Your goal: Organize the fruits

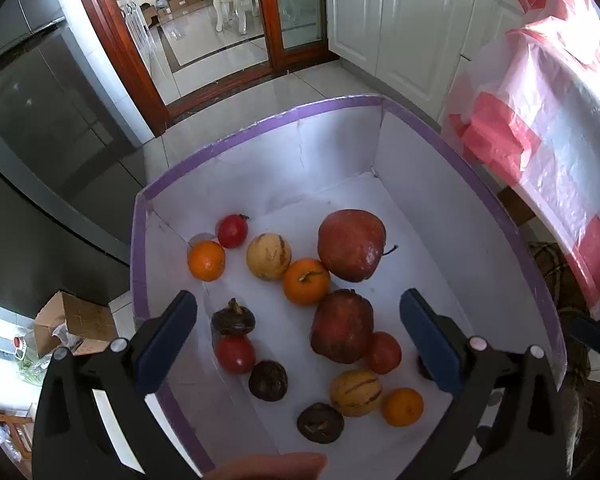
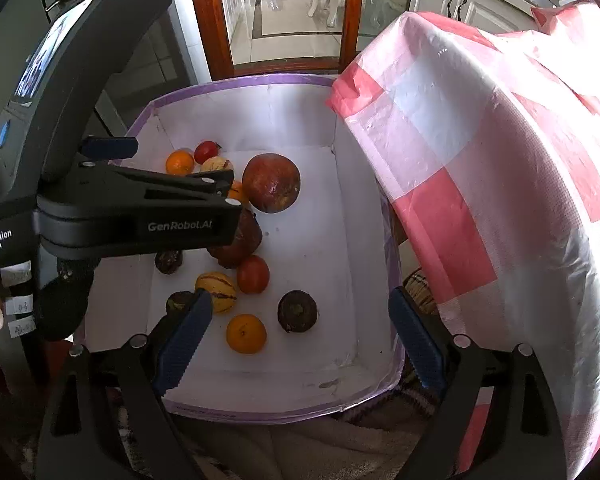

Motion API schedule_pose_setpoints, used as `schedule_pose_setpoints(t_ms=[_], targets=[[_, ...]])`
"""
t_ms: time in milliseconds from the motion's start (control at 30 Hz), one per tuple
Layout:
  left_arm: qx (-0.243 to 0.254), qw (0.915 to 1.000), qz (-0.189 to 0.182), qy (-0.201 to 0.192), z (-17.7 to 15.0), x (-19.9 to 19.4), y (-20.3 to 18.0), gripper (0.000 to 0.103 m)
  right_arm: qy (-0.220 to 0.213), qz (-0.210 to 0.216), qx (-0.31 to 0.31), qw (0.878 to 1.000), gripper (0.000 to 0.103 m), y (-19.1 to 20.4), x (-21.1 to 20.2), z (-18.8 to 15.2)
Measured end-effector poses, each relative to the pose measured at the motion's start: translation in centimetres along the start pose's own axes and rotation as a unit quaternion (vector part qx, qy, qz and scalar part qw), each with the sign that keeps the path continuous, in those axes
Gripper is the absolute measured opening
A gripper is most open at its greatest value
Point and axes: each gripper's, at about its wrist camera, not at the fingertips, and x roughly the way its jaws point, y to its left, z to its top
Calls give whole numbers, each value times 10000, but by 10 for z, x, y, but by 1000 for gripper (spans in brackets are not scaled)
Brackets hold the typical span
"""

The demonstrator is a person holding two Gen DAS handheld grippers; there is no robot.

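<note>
A white box with a purple rim (image 1: 260,120) (image 2: 240,82) holds several loose fruits. Two large red fruits (image 1: 352,244) (image 1: 342,326) lie mid-box, with oranges (image 1: 306,281) (image 2: 246,334), yellow striped melons (image 1: 269,256) (image 2: 218,292), tomatoes (image 1: 234,354) (image 2: 253,274) and dark brown round fruits (image 1: 268,380) (image 2: 297,311) around them. My left gripper (image 1: 300,300) hangs open above the fruit, with nothing pressed between its pads. Its black housing (image 2: 140,216) crosses the right wrist view. My right gripper (image 2: 300,296) stands open over the box's near end, above an orange and a dark fruit.
A pink and white checked plastic cloth (image 2: 480,160) (image 1: 548,128) drapes close along the box's right side. Dark appliance fronts (image 1: 40,120) stand left, with a cardboard box (image 1: 76,320) on the floor. White cabinets (image 1: 400,20) and a wood-framed glass door (image 1: 284,12) lie beyond. A fingertip (image 1: 268,466) shows at the bottom edge.
</note>
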Motion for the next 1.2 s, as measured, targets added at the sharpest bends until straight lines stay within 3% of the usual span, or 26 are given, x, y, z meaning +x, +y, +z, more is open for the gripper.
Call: schedule_pose_setpoints(t_ms=[1200], targets=[[-71, 9997, -138, 211, -1, 12, 0, 102, 196, -36, 42, 9998, 87, 2, 18, 0]])
